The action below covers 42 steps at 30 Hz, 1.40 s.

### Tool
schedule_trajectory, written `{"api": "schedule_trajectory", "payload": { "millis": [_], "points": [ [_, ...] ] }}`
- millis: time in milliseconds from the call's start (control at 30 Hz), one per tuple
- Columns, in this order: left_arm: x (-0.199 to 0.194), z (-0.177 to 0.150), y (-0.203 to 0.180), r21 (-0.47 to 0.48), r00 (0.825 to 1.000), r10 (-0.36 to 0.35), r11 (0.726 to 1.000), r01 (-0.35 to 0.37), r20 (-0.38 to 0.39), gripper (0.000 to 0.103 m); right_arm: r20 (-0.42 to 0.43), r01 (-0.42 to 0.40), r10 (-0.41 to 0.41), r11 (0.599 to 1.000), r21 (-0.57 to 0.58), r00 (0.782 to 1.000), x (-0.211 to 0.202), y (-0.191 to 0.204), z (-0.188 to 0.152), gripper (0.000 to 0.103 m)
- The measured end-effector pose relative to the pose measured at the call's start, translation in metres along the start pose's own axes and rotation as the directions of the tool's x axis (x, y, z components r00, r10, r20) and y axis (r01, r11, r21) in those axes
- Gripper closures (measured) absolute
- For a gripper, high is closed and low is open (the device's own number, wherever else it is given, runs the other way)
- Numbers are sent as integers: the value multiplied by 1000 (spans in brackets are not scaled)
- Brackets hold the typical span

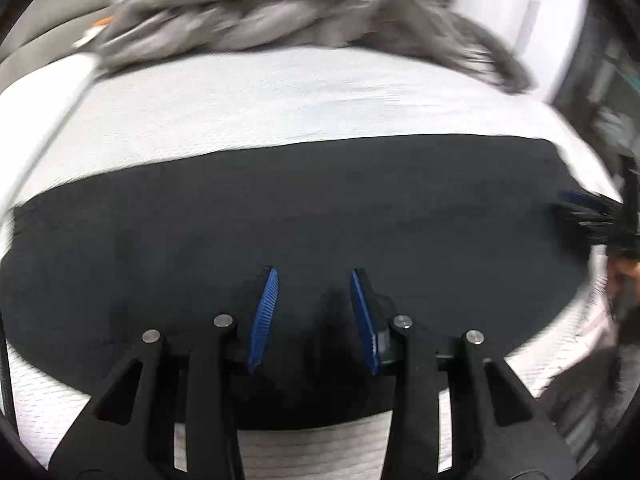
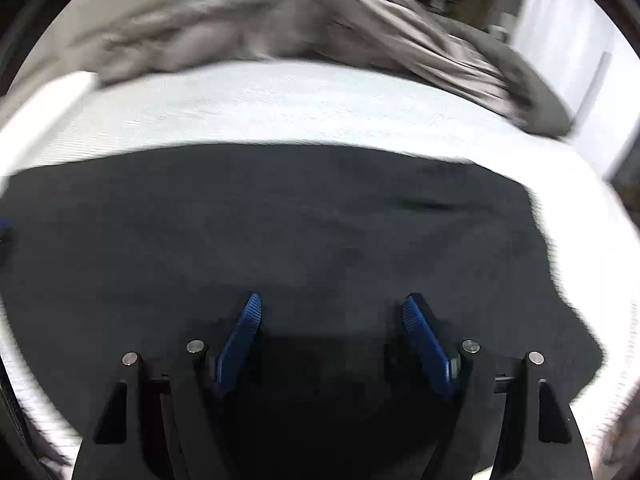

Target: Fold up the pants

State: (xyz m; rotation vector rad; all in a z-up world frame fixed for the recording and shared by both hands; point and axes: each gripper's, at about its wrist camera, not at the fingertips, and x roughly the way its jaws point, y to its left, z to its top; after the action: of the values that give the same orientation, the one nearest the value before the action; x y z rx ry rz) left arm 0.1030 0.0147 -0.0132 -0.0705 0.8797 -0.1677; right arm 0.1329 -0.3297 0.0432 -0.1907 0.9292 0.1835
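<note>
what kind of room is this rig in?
Probably a bedroom: the black pants lie flat on a white textured mattress surface, with a rumpled grey blanket bunched along its far edge. The walls behind are too blurred to add more.

White bed (image 1: pixel 280 92) bears black pants (image 1: pixel 280 208), grey blanket (image 1: pixel 260 16)

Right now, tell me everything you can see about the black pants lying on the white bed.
The black pants are a dark, matte, soft-looking fabric spread nearly flat across the white textured mattress cover, with a straight far edge and faint creases; the right wrist view shows an uneven, jagged right edge. No waistband, pockets or legs can be told apart. Both grippers are above the cloth; neither holds it. The crumpled grey blanket lies beyond, apart from the pants.
</note>
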Motion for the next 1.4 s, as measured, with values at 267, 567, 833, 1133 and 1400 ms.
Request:
{"api": "schedule_trajectory", "payload": {
  "millis": [267,567,833,1133,1400],
  "points": [
    [31,-17,-65,161,989,-84,981,103,-122,68,-36,-186,184,936,-298,982,6,115,-9,27],
    [9,-15,52,43,993,-9,999,14,-118,61,5,218,-218,976,9,976,-2,-94,-46,26],
    [-7,14,16,13,1000,-27,1000,27,-7,60,137,52,-68,991,121,988,-30,-82,-20,29],
    [62,39,-6,40,990,94,995,-90,-110,53,-8,-57,57,973,-225,998,32,64,2,29],
    [27,14,59,-60,987,140,988,-146,-84,45,-33,197,-199,979,-57,979,32,-13,-9,22]
  ]
}}
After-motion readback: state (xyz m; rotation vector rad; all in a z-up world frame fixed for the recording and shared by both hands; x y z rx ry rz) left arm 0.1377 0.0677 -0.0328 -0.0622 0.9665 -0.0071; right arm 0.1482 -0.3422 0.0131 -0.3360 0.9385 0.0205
